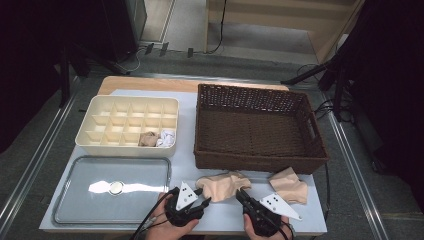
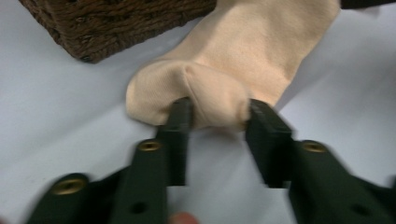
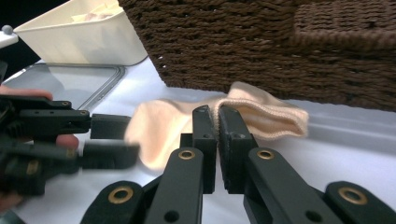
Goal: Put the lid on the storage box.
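My right gripper point(image 3: 217, 122): fingers pinched tight on ribbed cuff of beige sock point(image 1: 222, 184). My left gripper point(image 2: 217, 116): fingers part open, straddling bunched toe, touching both sides. Sock soft knit, lying on pale bench point(image 1: 187, 160) just before coarse woven brown basket point(image 1: 260, 162). Second sock point(image 1: 289, 185) right. Open bench behind grippers narrow; metal tray point(image 1: 75, 200) left.

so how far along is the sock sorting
Done: two rolled items sit in the divided tray. In hand: the right gripper is shut on the cuff of a peach sock; the left gripper, jaws apart, straddles its toe. Left: a second sock lies beside the wicker basket.
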Demonstrator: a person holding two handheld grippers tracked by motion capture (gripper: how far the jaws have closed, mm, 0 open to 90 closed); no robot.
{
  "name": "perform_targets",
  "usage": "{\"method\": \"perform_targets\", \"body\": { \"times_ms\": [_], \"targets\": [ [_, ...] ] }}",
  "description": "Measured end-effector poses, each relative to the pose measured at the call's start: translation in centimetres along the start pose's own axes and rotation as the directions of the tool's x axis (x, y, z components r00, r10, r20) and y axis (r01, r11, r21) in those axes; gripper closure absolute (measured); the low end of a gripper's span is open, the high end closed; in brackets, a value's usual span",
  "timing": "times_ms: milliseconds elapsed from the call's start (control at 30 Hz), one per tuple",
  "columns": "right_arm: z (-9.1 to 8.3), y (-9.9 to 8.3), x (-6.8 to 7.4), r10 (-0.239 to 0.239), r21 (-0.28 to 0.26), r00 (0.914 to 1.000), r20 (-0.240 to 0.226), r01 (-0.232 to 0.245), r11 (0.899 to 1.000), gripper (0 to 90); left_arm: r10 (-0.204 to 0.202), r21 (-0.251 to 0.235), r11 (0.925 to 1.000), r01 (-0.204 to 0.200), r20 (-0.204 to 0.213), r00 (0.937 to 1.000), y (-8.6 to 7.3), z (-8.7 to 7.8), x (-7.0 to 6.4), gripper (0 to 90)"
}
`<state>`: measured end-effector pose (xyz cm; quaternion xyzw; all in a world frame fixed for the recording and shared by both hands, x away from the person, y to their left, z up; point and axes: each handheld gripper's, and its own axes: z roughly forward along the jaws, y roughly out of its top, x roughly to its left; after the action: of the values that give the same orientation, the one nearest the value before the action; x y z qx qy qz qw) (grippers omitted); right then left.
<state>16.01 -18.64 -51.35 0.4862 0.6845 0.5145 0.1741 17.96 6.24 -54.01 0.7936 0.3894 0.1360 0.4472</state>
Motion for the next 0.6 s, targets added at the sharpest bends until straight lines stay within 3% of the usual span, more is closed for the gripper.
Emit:
{"method": "perform_targets", "body": {
  "times_ms": [133,300,467,567,600],
  "targets": [
    [-0.8,-0.1,-0.3,0.013,-0.012,0.9999,-0.008,-0.013,1.0,87.2,-0.035,-0.027,0.9989,0.037,0.067,0.9971,0.3,-0.8,0.8,85.3],
    [-1.8,-0.2,0.1,0.021,-0.023,0.9993,-0.032,-0.021,1.0,87.2,-0.009,-0.022,0.9997,0.012,0.148,0.9889,0.1,-1.8,0.8,87.6],
    [-3.1,-0.3,0.9,0.03,-0.021,0.998,-0.056,-0.032,0.999,87.0,0.026,0.011,0.9995,-0.029,0.238,0.9709,-0.2,-3.1,0.9,87.7],
    [-3.5,-0.5,1.2,0.026,-0.012,0.9985,-0.049,-0.026,1.0,86.6,0.023,0.02,0.9994,-0.029,0.271,0.9622,-0.3,-3.8,1.4,87.5],
    [-3.6,-0.6,1.3,0.026,-0.008,0.9984,-0.05,-0.026,1.0,86.5,0.009,0.016,0.9998,-0.013,0.267,0.9637,-0.4,-3.8,1.6,87.4]
  ]
}}
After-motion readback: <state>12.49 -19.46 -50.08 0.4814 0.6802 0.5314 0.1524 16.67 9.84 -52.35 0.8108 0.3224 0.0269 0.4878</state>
